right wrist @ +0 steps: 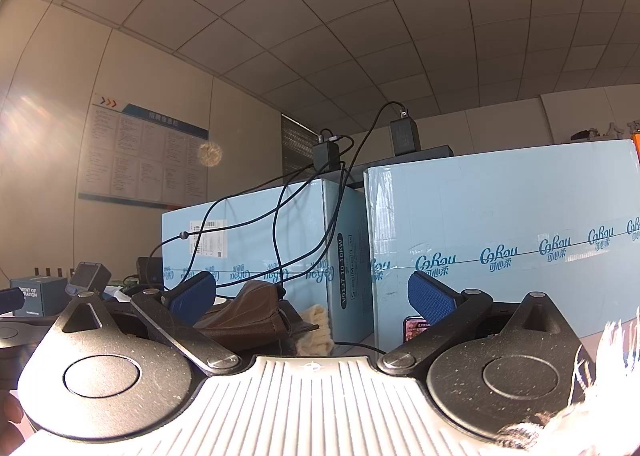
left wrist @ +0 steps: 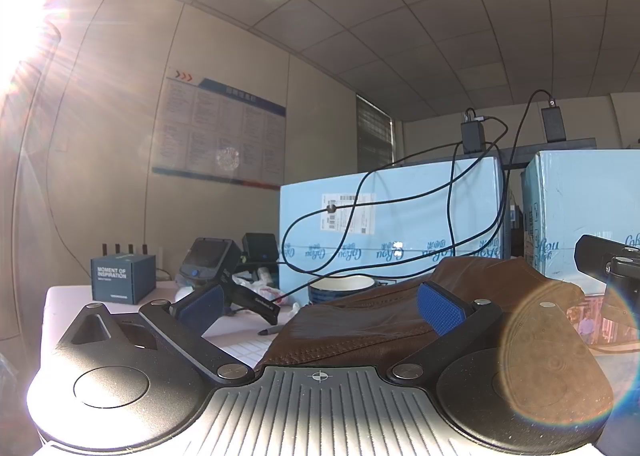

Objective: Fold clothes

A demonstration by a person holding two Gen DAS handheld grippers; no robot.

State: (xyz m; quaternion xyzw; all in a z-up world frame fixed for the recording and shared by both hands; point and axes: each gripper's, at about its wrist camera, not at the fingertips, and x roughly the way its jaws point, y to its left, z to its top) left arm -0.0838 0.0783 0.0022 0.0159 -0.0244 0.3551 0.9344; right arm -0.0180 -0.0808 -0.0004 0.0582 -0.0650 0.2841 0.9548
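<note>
A brown leather garment [left wrist: 372, 324] lies crumpled on the white table [left wrist: 68, 304], just ahead of my left gripper [left wrist: 320, 306]. The left gripper is open, its blue pads wide apart, with the garment's near edge between the fingers but not clamped. In the right wrist view the same brown garment [right wrist: 244, 316] lies left of centre, with a cream knitted piece [right wrist: 316, 330] beside it. My right gripper [right wrist: 312, 296] is open and empty, low over the table. The right gripper's body shows at the right edge of the left wrist view [left wrist: 612, 268].
Two light blue cartons [left wrist: 388, 223] [right wrist: 504, 240] stand behind the garment, with black cables [left wrist: 400, 199] and chargers draped over them. A blue-rimmed bowl [left wrist: 342, 288], a dark blue box [left wrist: 122, 280], a handheld scanner [left wrist: 212, 260] and a pen [left wrist: 272, 330] lie on the table. White fur [right wrist: 600, 396] shows bottom right.
</note>
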